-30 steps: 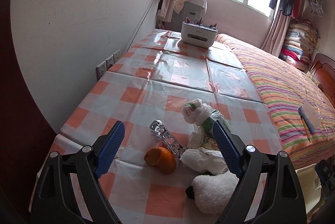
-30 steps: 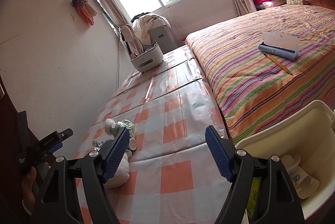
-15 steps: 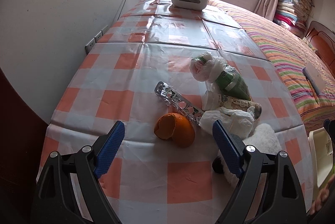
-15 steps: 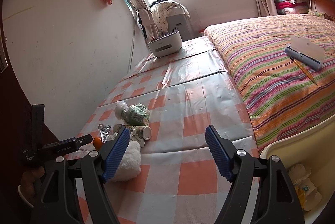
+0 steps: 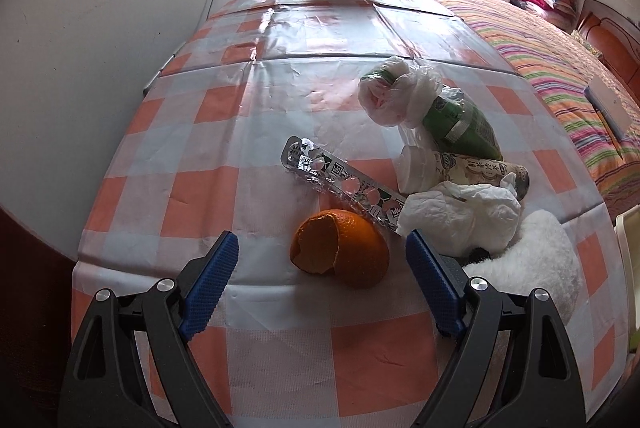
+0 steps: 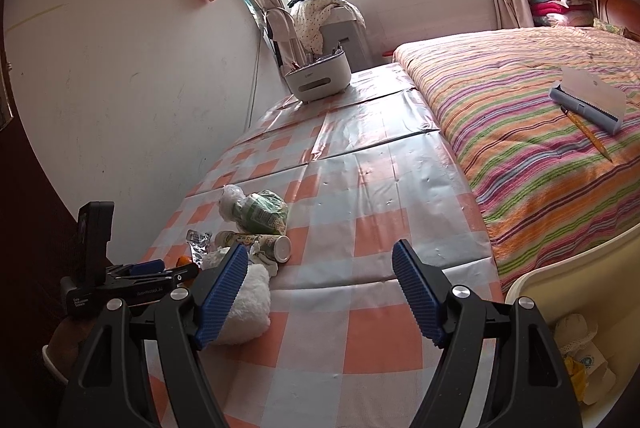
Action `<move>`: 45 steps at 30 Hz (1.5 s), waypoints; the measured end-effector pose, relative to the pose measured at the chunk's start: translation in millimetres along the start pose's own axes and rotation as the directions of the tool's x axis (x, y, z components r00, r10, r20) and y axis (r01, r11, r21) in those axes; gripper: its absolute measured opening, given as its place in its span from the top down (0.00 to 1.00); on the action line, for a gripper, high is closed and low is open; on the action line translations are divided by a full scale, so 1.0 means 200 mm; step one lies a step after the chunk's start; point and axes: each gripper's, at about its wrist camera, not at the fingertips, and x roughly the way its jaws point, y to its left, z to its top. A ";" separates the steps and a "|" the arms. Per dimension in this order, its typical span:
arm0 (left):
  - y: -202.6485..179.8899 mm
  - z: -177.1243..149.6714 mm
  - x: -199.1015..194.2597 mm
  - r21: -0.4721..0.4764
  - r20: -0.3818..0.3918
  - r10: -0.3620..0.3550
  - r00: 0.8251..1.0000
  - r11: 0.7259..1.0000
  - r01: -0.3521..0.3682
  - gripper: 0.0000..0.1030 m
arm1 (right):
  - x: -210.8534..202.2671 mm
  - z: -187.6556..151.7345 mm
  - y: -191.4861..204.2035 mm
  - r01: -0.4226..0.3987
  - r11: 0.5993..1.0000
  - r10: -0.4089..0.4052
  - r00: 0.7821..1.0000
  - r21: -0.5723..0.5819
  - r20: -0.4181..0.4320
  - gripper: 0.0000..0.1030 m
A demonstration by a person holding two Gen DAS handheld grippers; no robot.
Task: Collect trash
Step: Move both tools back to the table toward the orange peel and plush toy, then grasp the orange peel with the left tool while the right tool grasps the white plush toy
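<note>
Where blister strip [image 5: 344, 184] lies: diagonal, upper-left to lower-right.

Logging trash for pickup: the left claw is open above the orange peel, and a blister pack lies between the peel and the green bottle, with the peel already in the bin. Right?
Not quite. The left wrist view shows the orange peel on the checked tablecloth, not in the bin. The rest holds: the left claw is open above it, and the blister pack lies between peel and green bottle.
</note>
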 end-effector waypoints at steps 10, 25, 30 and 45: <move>0.01 0.01 0.07 -0.018 -0.027 -0.046 0.999 0.999 0.045 0.57 | 0.17 -0.03 0.11 -0.094 0.995 0.088 0.989 -0.046 -0.119 0.29; 0.03 0.00 -0.07 -0.060 0.048 -0.029 0.998 0.998 0.031 0.75 | 0.38 -0.12 0.20 -0.207 0.978 0.195 0.939 -0.012 -0.282 0.29; 0.01 -0.01 -0.15 -0.057 0.087 -0.036 0.996 0.998 0.041 0.75 | 0.43 -0.13 0.23 -0.212 0.977 0.197 0.930 -0.017 -0.311 0.29; -0.04 0.00 -0.27 -0.043 0.143 -0.052 0.988 0.997 0.059 0.75 | 0.42 -0.17 0.30 -0.290 0.956 0.259 0.905 -0.045 -0.338 0.58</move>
